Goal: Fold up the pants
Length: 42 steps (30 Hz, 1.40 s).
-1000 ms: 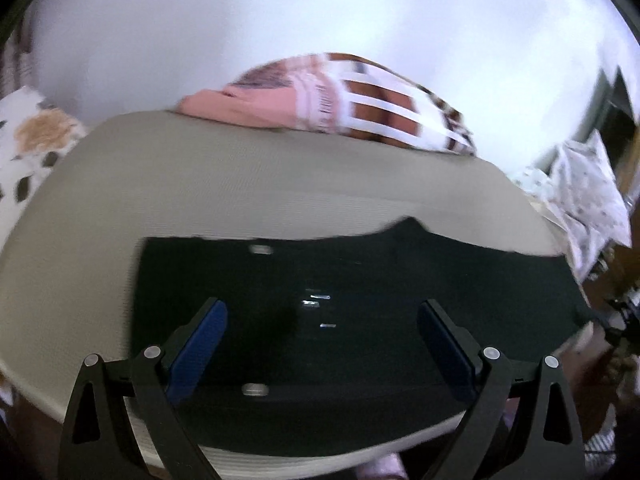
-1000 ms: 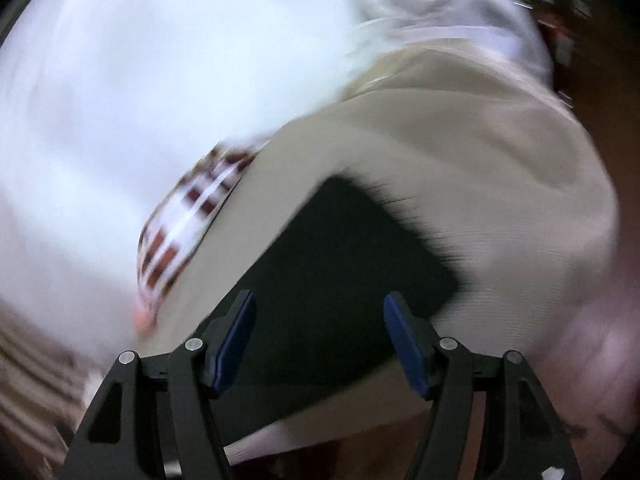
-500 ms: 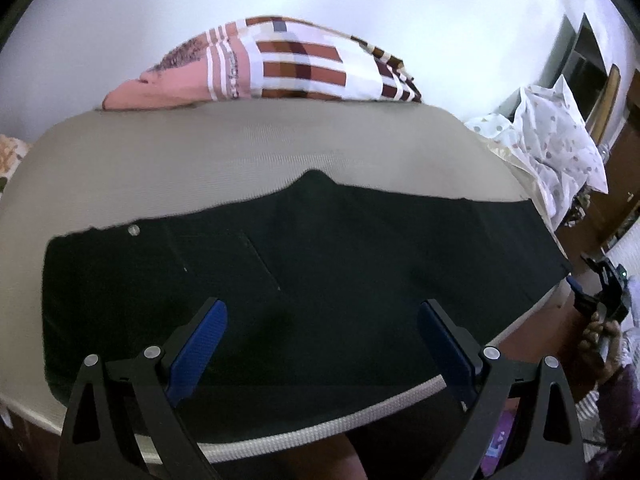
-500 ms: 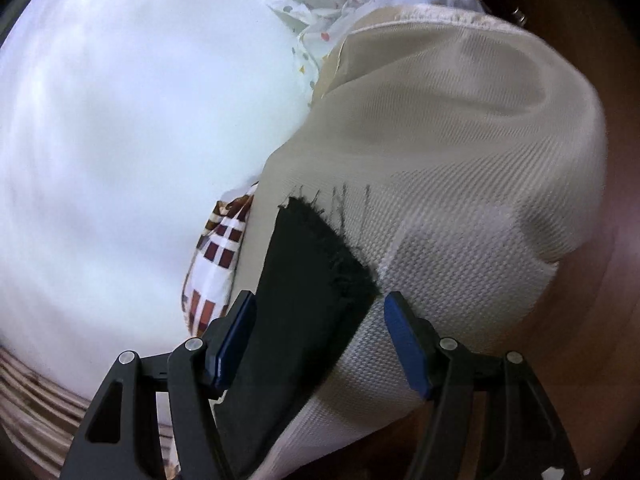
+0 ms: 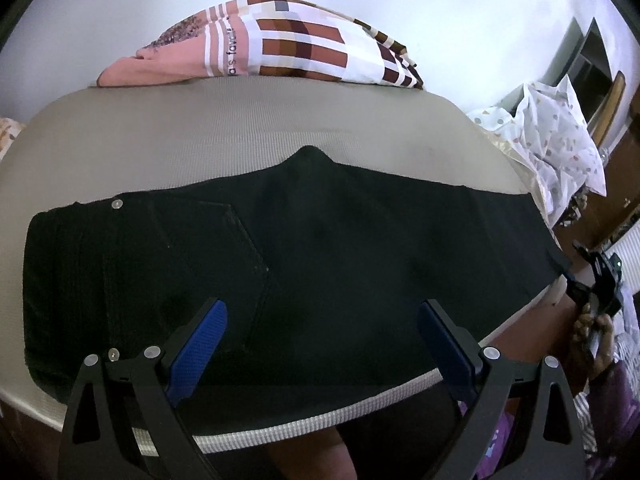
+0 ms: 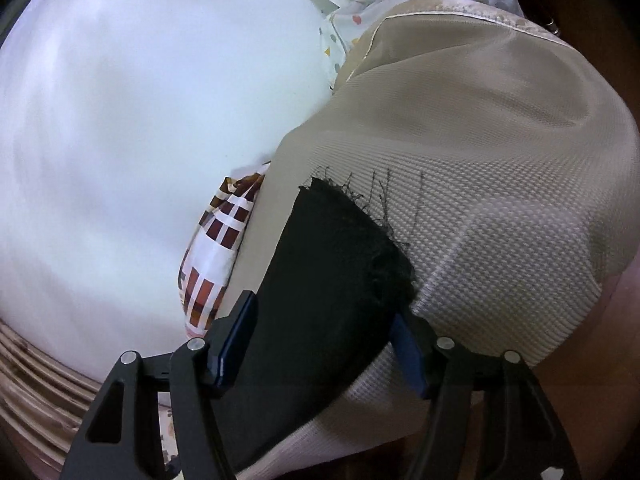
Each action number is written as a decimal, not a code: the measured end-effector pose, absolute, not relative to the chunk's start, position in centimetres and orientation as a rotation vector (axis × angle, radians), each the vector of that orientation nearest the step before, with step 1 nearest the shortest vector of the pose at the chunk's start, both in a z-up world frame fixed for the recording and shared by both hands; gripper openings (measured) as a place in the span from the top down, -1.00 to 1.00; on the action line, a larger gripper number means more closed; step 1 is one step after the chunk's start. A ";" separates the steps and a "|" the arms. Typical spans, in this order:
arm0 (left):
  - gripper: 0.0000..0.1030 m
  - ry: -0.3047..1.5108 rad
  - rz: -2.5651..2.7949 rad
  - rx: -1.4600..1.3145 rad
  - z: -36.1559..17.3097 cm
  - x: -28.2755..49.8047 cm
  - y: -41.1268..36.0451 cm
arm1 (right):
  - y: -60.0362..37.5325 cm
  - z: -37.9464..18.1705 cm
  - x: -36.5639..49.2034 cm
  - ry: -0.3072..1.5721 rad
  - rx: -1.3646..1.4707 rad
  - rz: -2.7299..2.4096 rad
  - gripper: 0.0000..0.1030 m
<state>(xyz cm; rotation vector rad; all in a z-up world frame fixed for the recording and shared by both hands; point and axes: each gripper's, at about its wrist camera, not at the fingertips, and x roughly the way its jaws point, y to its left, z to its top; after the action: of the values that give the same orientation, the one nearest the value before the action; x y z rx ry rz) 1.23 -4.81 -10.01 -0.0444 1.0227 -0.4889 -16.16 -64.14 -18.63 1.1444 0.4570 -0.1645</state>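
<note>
Black pants lie flat across a beige mattress, folded lengthwise, waistband with a metal button at the left, leg ends at the right. My left gripper is open and empty above the pants' near edge, just right of the back pocket. In the right wrist view the frayed leg hem lies between the wide-open jaws of my right gripper, which holds nothing. The right gripper also shows in the left wrist view at the far right, past the hem.
A checked brown, white and pink blanket lies bunched along the mattress's far edge against a white wall. A dotted white cloth is heaped at the right end. The mattress's front edge runs just below my left gripper.
My left gripper has drawn back and moved right, so the whole pants show. My right gripper swung to the leg hem and closed in on it.
</note>
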 end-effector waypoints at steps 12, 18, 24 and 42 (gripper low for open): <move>-0.86 1.055 -0.491 -0.038 -10.5 1.3 -5.0 | -64.3 -17.3 -16.1 0.556 0.993 -0.305 0.23; -0.86 1.054 -0.491 -0.034 -10.4 1.4 -5.1 | -65.8 -11.1 -12.9 0.599 0.765 -0.206 0.18; -0.86 1.082 -0.481 -0.006 -10.7 1.6 -5.8 | -63.7 -11.4 -3.4 0.807 0.461 -0.166 0.18; -0.86 1.157 -0.471 0.059 -11.5 2.9 -9.1 | -62.6 -14.5 0.8 0.924 0.248 -0.198 0.92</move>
<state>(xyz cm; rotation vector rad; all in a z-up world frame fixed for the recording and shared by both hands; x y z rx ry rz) 2.88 -9.11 -11.50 0.0585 1.1567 -0.4708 0.83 -62.60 -14.52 0.2484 0.9239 -0.1980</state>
